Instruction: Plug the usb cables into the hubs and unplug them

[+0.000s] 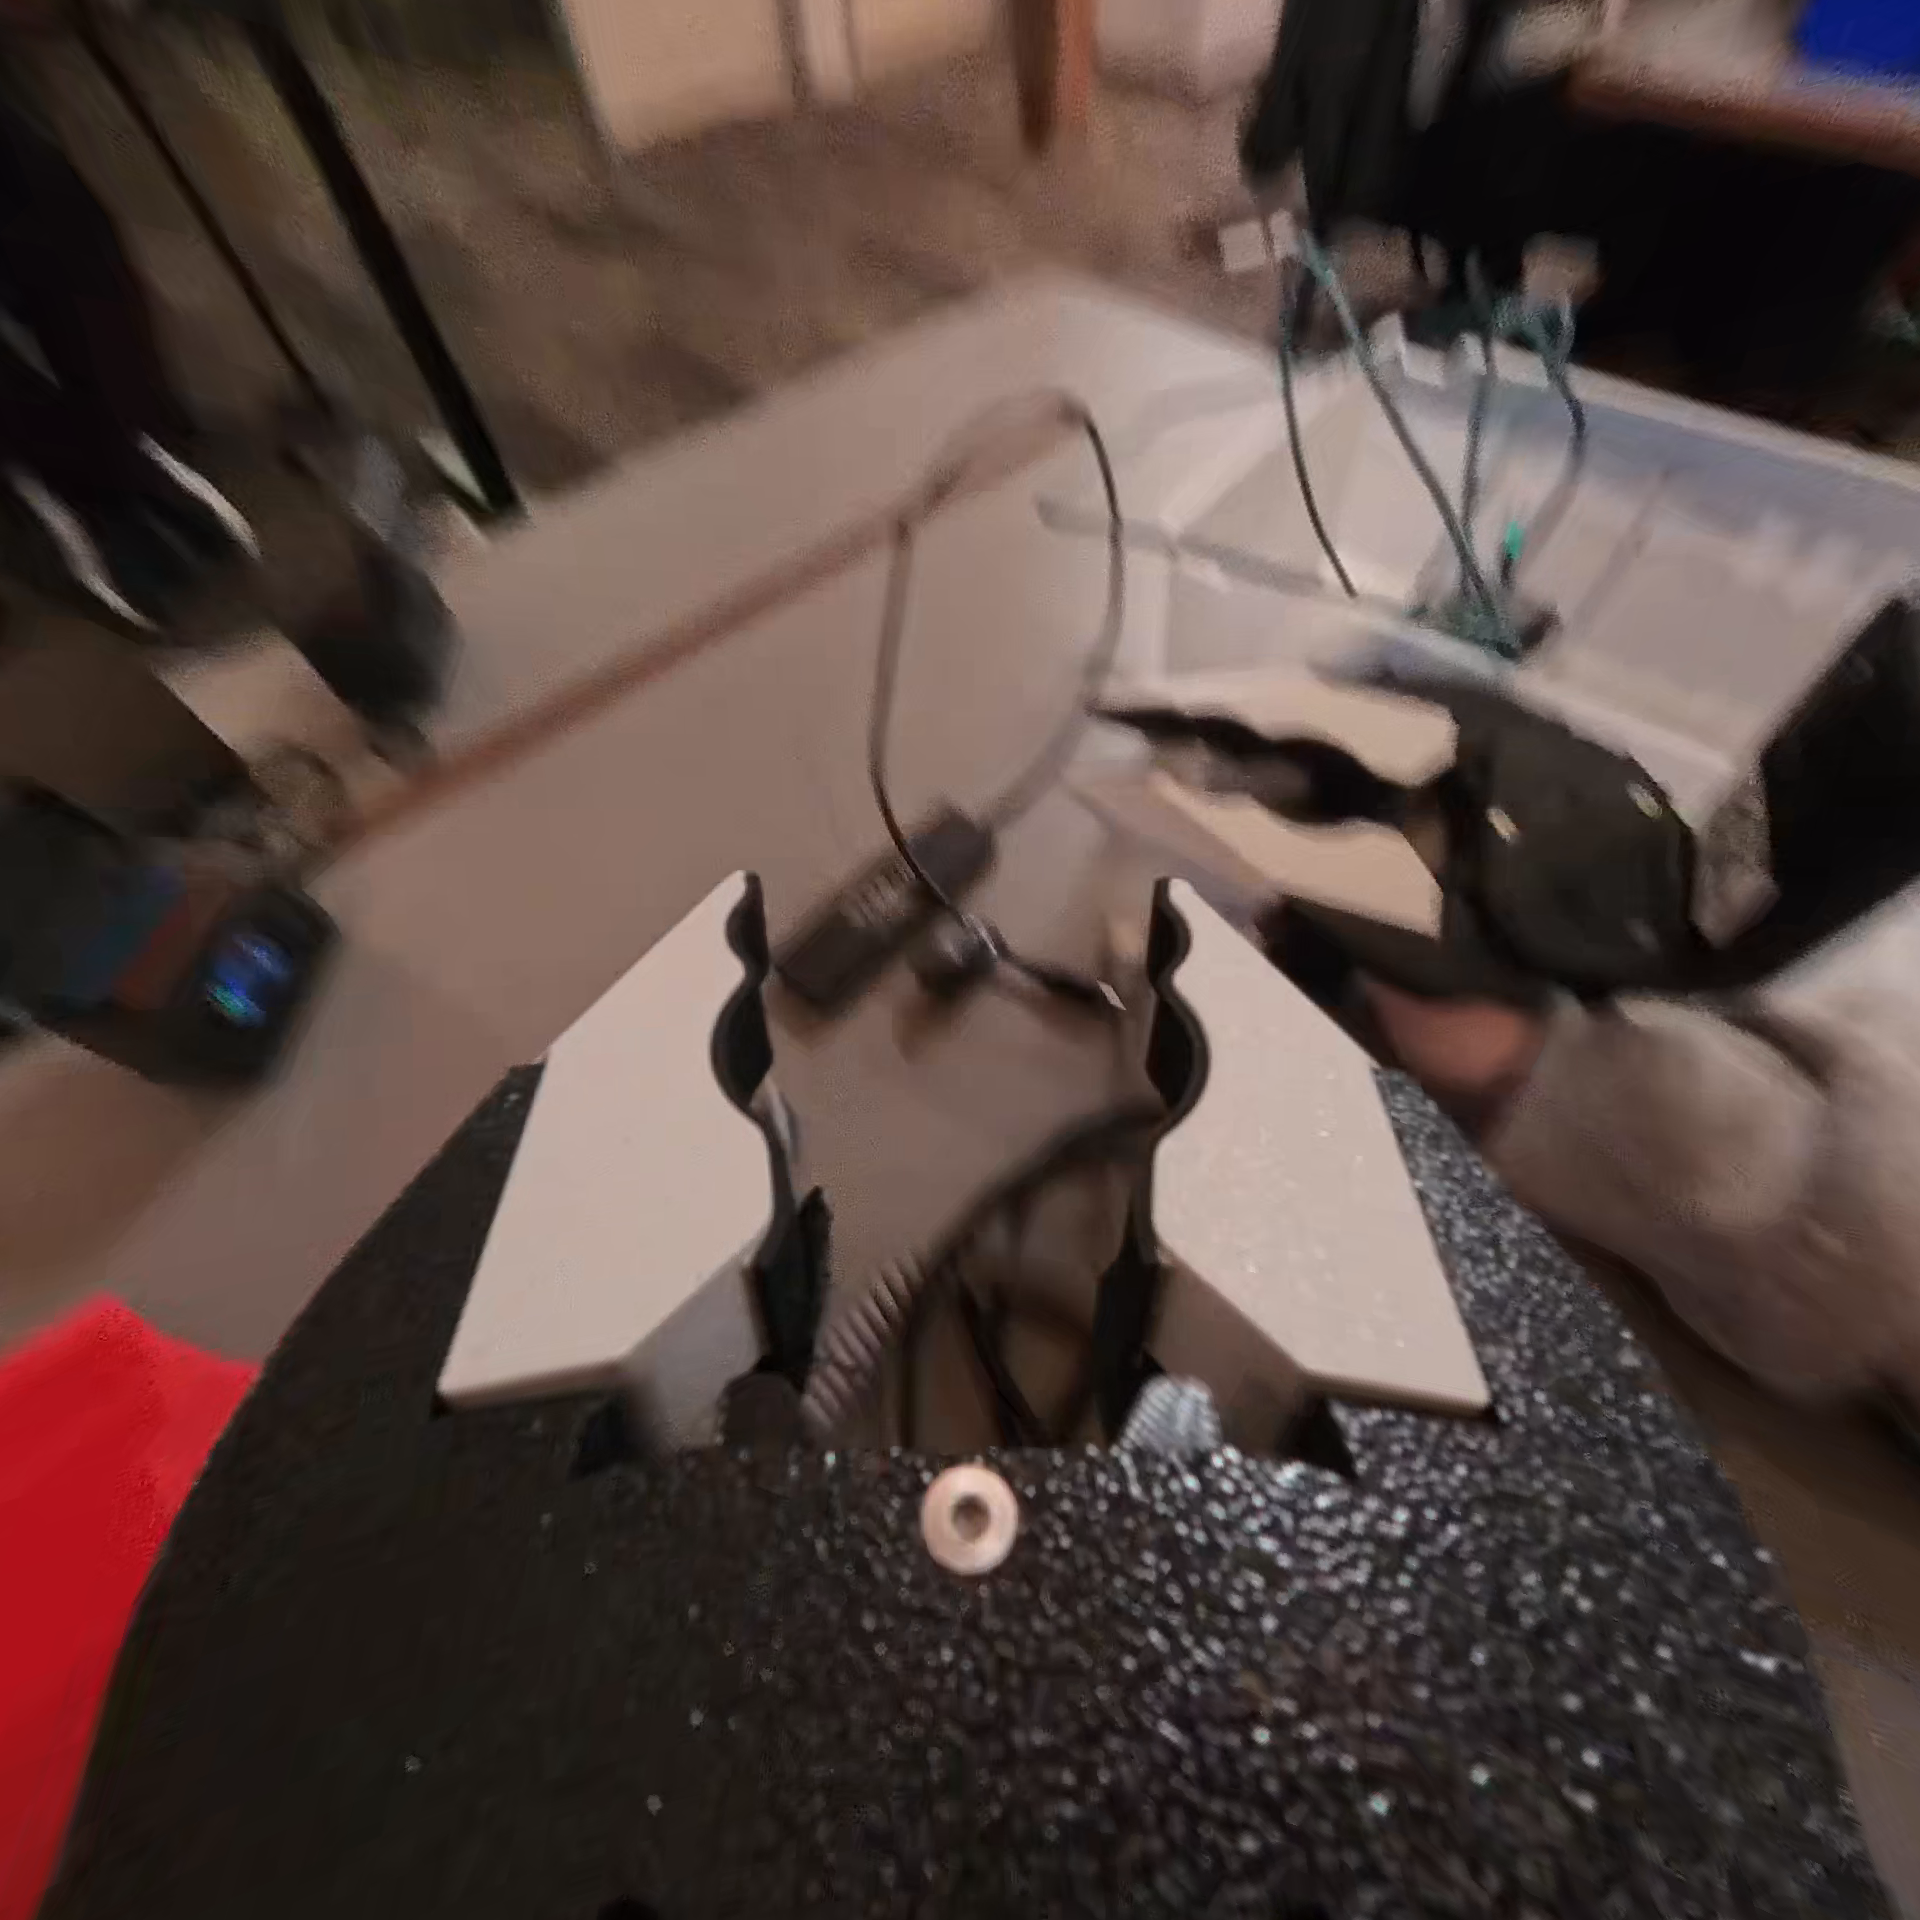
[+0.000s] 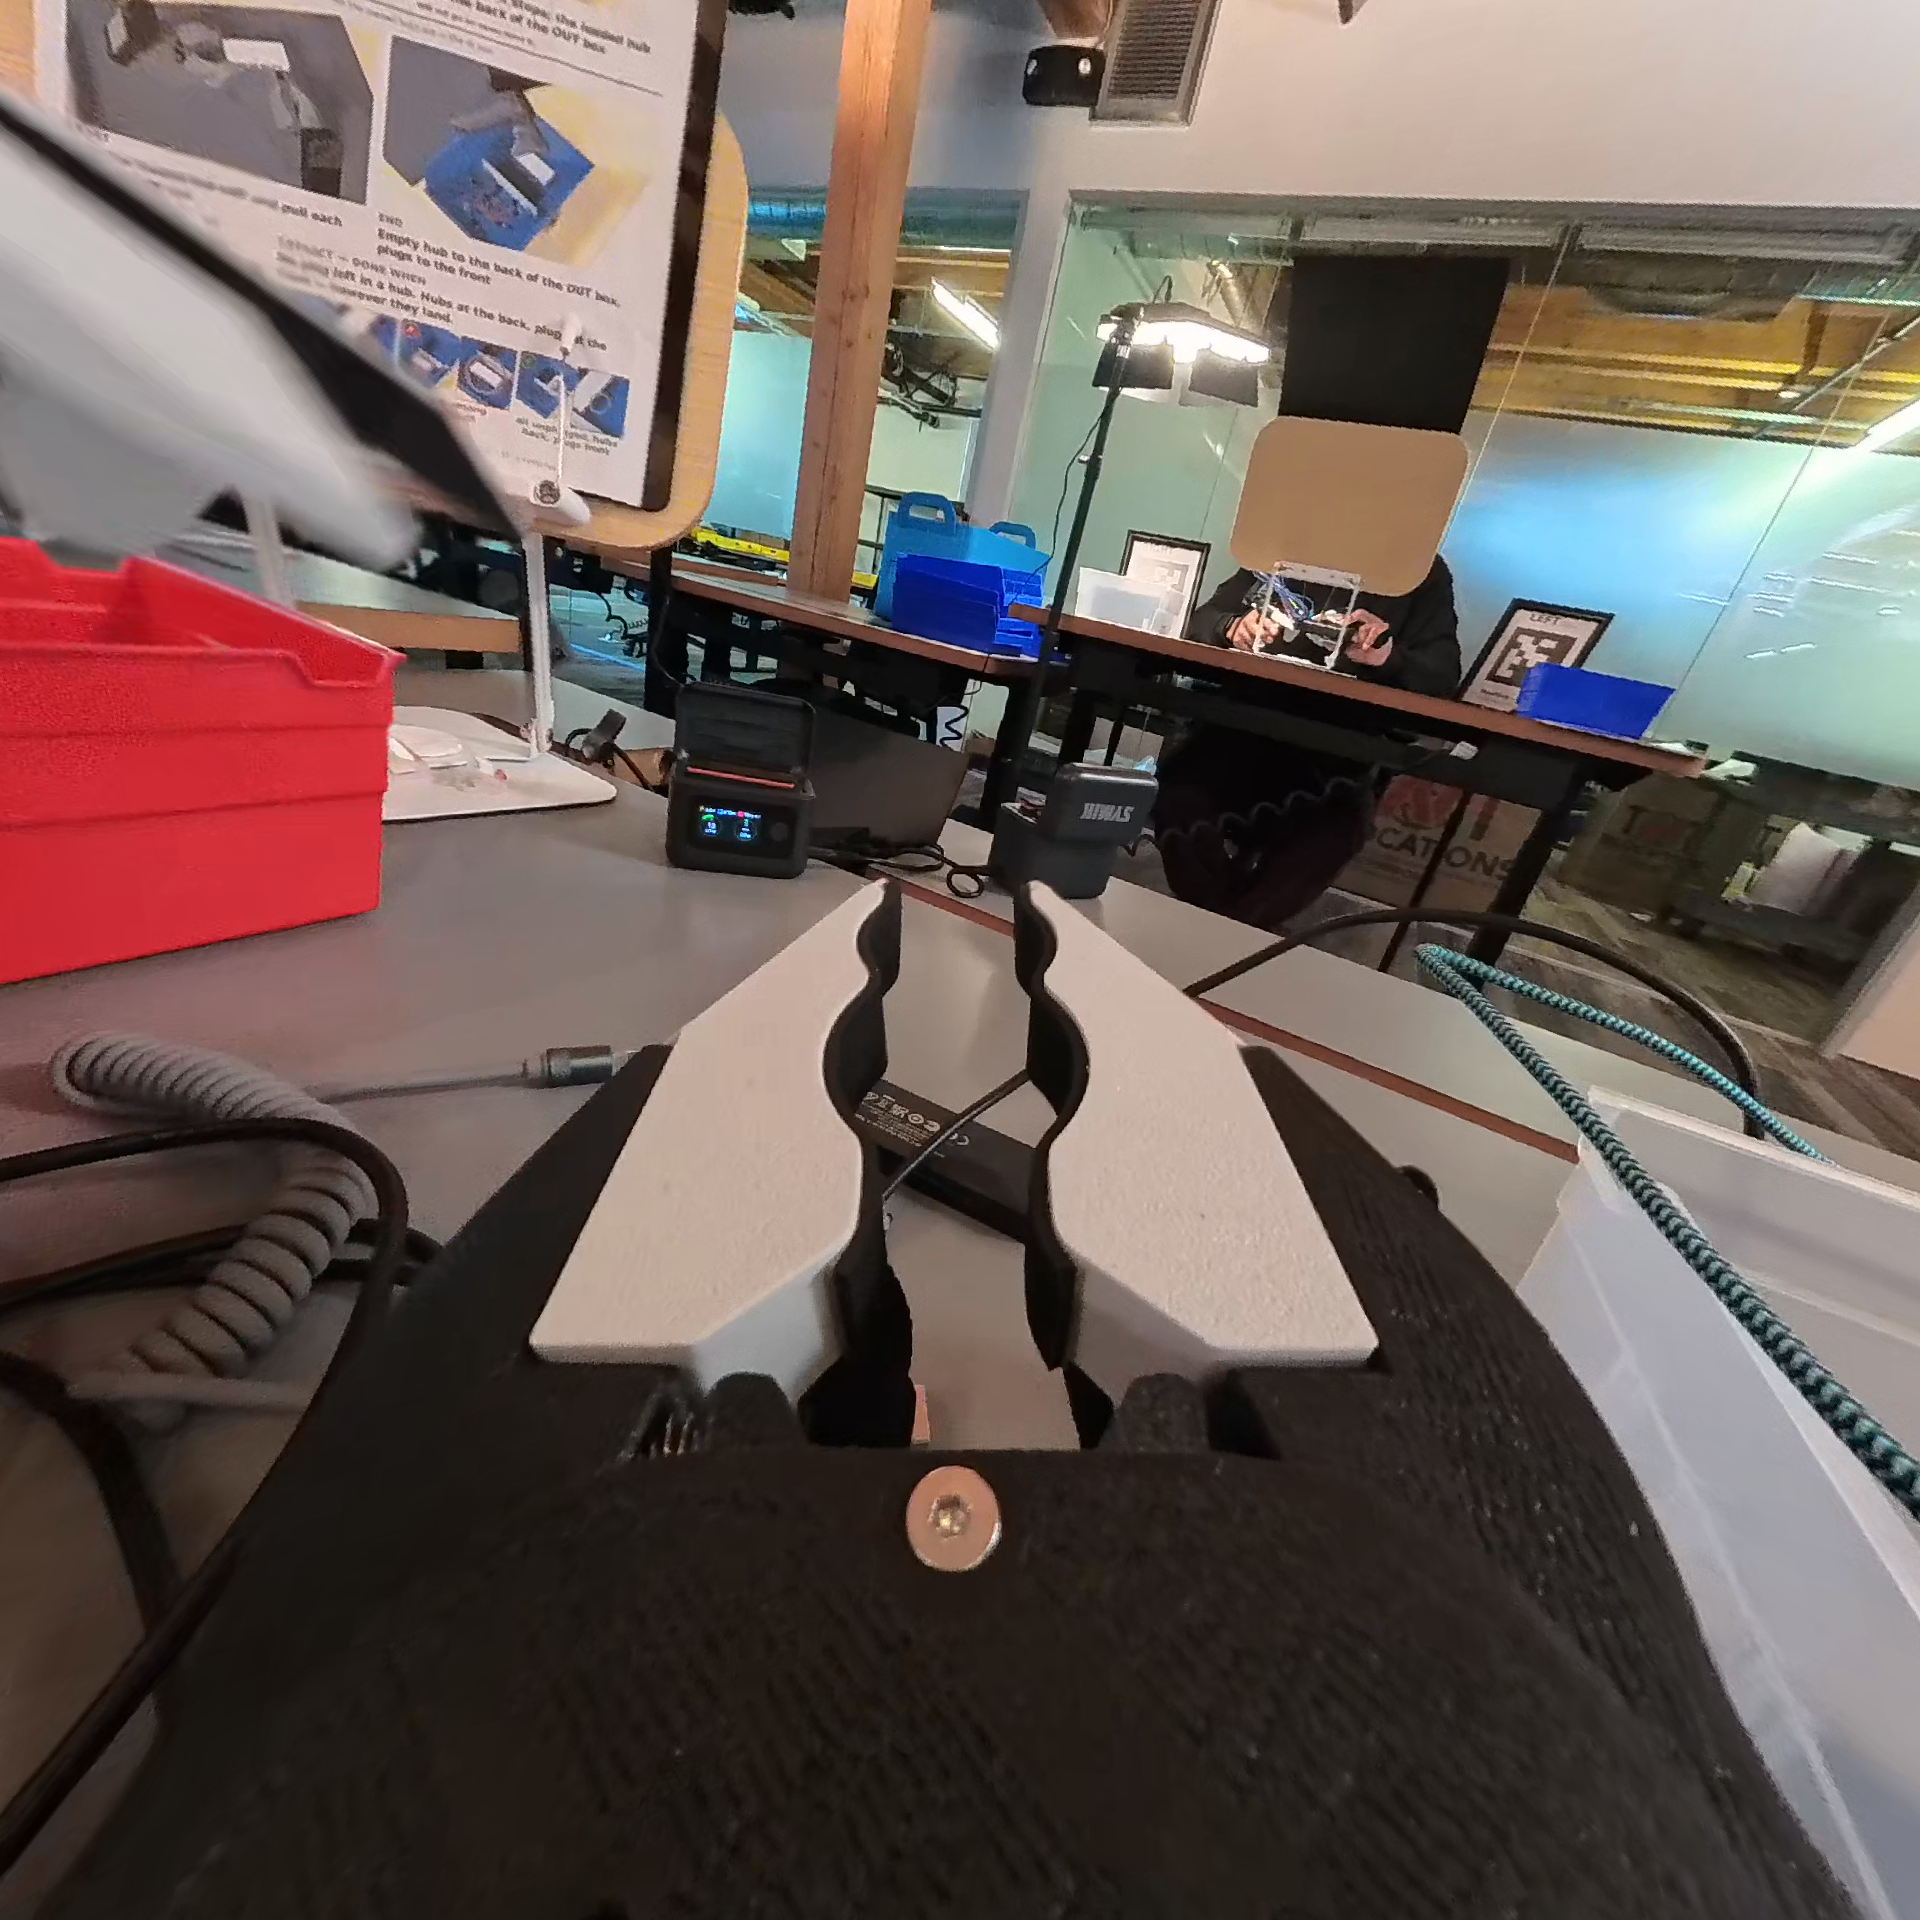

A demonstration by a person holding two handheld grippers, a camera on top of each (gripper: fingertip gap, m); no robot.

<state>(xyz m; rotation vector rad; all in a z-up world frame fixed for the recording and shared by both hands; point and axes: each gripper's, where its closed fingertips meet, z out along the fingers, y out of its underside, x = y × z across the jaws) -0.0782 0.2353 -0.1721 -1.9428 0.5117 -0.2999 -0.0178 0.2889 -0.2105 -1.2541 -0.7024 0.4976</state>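
Note:
A black hub (image 1: 883,920) lies on the grey table (image 1: 644,748), and its thin black cable (image 1: 1107,540) loops up above it. My left gripper (image 1: 954,909) is open and empty just short of the hub; this view is blurred. My right gripper (image 1: 1216,800) comes in from the right with its fingers apart. In the right wrist view my right gripper (image 2: 958,909) is open, and the hub (image 2: 940,1132) shows low between its fingers with the thin cable (image 2: 966,1127) crossing it. My left gripper's body (image 2: 208,405) is a blur at upper left.
A red bin (image 2: 187,790) stands at the left. A coiled grey cable (image 2: 249,1257) with a plug (image 2: 566,1065) lies beside my right gripper. A clear bin (image 2: 1714,1382) at the right holds a teal braided cable (image 2: 1662,1195). A small charger box (image 2: 740,821) stands at the far edge.

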